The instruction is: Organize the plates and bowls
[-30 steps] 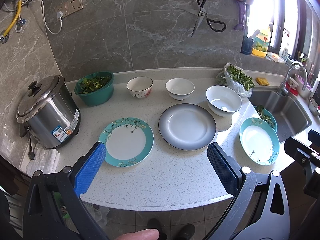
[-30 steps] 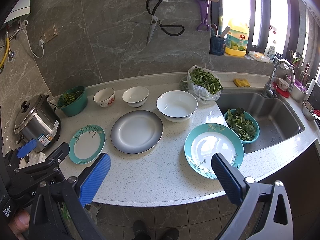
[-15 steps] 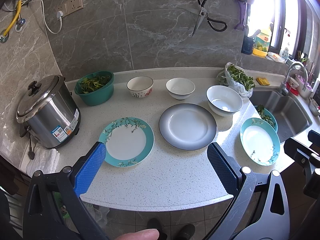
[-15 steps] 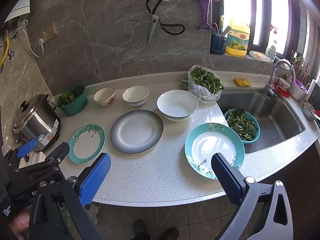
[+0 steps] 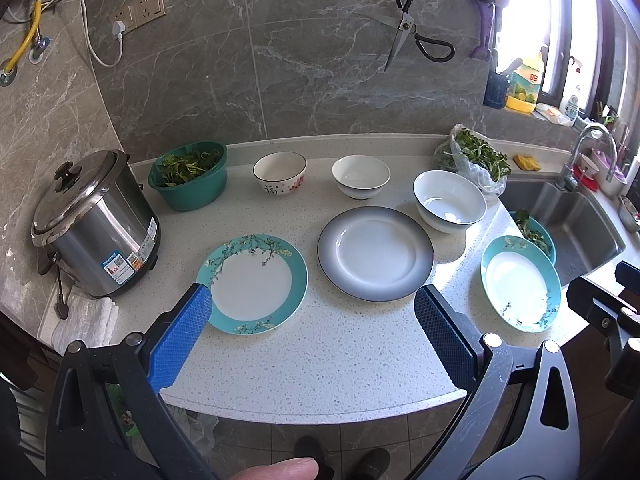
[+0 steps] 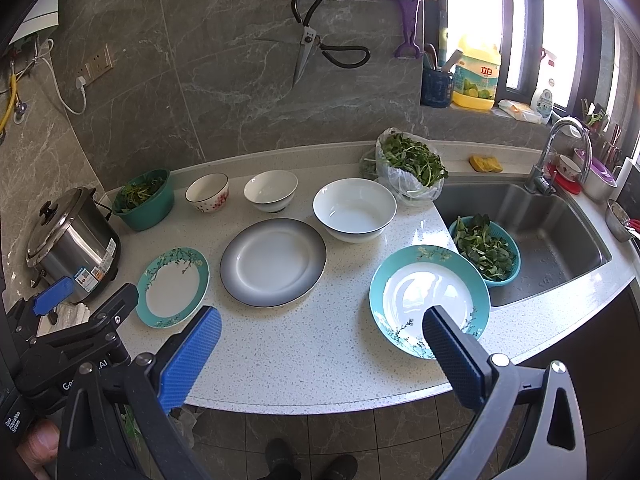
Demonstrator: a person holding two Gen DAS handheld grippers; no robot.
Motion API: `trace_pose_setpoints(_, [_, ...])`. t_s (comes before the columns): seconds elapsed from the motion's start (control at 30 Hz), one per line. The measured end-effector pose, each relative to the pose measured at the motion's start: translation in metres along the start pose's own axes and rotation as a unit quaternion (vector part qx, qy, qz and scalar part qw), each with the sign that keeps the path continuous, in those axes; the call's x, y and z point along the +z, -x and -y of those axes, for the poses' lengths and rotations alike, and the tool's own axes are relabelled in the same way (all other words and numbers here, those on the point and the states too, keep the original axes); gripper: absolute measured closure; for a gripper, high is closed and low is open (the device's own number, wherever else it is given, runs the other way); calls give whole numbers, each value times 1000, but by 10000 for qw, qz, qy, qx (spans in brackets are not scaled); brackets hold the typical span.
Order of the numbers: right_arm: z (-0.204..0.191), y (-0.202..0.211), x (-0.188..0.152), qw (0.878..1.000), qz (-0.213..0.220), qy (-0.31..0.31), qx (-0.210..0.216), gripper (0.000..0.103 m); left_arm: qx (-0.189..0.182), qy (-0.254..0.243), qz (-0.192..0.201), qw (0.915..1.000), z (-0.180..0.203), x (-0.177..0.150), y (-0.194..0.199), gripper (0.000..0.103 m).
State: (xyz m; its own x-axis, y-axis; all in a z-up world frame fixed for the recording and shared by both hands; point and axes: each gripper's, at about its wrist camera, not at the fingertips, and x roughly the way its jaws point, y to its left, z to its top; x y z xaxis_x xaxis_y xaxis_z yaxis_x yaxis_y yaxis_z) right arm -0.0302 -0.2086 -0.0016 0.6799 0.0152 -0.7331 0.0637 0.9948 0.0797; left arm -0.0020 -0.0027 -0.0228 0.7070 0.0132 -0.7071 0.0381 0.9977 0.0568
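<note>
Blue pads on both grippers sit nearest the lens. Left gripper is spread wide w/ nothing between its pads, hanging over the counter edge in front of the grey plate. Right gripper is equally wide, also empty, off the front edge of the counter.

Landmark = grey plate, mid-counter. Just left of it: small teal plate. Right of it, well apart, toward the sink: larger teal plate, whose front rim is partly hidden by the right gripper's pad. Behind-right of grey plate, near but not touching: big white bowl. Behind it: plain white bowl; behind-left: floral bowl. Further left: green tub of greens, then the steel cooker.

Progress: looks like zero so far. All 3 plates and 3 bowls lie singly, nothing stacked or nested, neither gripper touching crockery. Everything is left to do; prob. stack plates by size, nest bowls.

View diffs: right cam shows the sink basin fully, the teal colander of greens inside it, and the left gripper body at its lower left. Left cam shows the cooker and the folded towel beside it better, but clips the colander behind the larger teal plate.
</note>
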Motion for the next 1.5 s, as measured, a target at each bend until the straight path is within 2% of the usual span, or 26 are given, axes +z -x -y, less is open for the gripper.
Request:
trace_pose_setpoints(0.63, [4,-3,-1,10000,-28,-2,15,0,13,-6,-77,10000,3,-1,-11,0])
trace_pose_setpoints(0.77, [9,-8,-13,9997,-130,-81,181,0,-162,11,-322,9993,3,-5,-30,0])
trace_pose_setpoints(0.87, [20,-20,-22,9965,-335,-293,703,0,-464,62,-758,9960,1,-14,-56,0])
trace_pose_setpoints(0.97, [37,-39,-29,9850,-529,-822,1420,0,-729,155,-1216,9898,-7,-25,-85,2])
trace_pose_setpoints(1.1, [52,-70,-39,9641,-811,-1478,2050,0,-1692,591,-1463,9729,-33,-21,-120,2])
trace_pose_setpoints(1.17, [56,-90,-48,9516,-875,-1771,2355,3,-1746,279,-1606,9711,-35,-8,-146,2])
trace_pose_setpoints(1.23, [57,-112,-52,9412,-958,-1988,2558,17,-1937,-222,-1511,9691,-35,11,-172,1])
trace_pose_setpoints(1.3, [52,-134,-50,9374,-1107,-2135,2519,28,-2188,-758,-1545,9605,-31,31,-205,0])
trace_pose_setpoints(1.33, [50,-146,-52,9340,-1191,-2228,2525,29,-2158,-965,-1812,9546,-29,41,-224,0])
trace_pose_setpoints(1.4, [44,-169,-51,9231,-1349,-2459,2631,29,-2235,-930,-2408,9399,-34,63,-270,1])
trace_pose_setpoints(1.5, [40,-198,-54,9062,-1424,-2856,2774,29,-2565,-843,-2515,9294,-46,95,-324,2])
